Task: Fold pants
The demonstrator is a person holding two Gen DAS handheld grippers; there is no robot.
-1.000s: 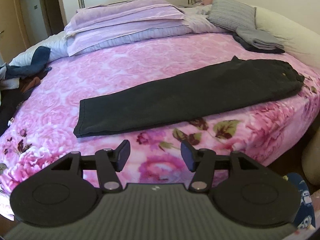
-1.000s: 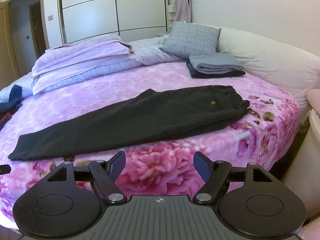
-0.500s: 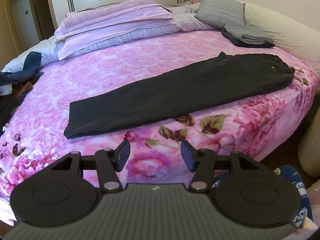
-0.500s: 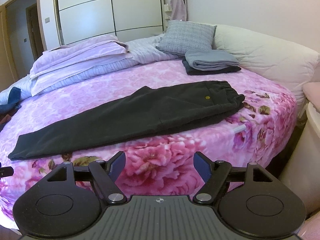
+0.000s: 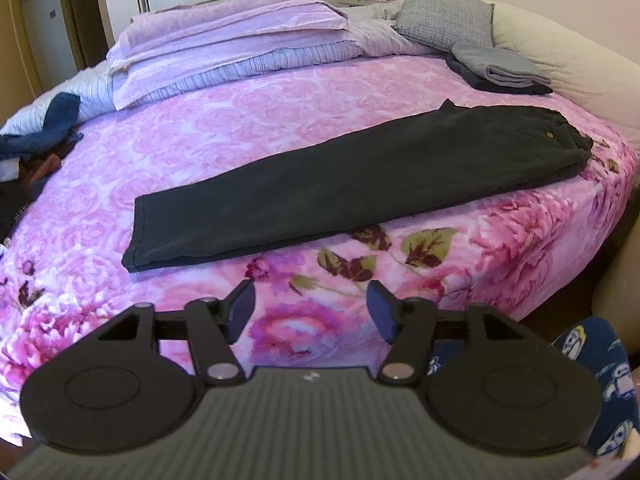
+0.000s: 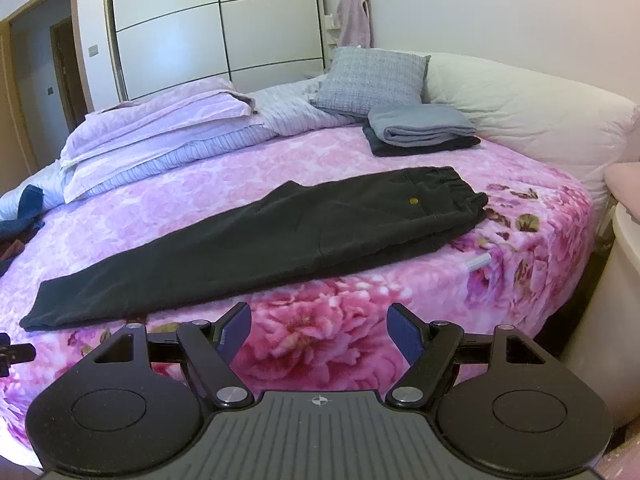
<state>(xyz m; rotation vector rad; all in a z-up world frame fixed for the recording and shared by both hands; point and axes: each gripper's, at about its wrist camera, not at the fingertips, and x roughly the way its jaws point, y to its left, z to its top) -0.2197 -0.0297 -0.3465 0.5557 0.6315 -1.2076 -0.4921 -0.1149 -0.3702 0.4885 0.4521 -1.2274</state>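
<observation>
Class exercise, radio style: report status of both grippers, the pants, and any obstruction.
Left gripper open, empty. Right gripper open, empty. Black pants flat on bed, legs stacked, untouched. Path clear.

My patterned trouser leg is cut by the left view's right edge and partly hidden behind my left gripper. A clothes heap runs off that view's left edge. A small black part at the right view's left edge is unidentifiable.
</observation>
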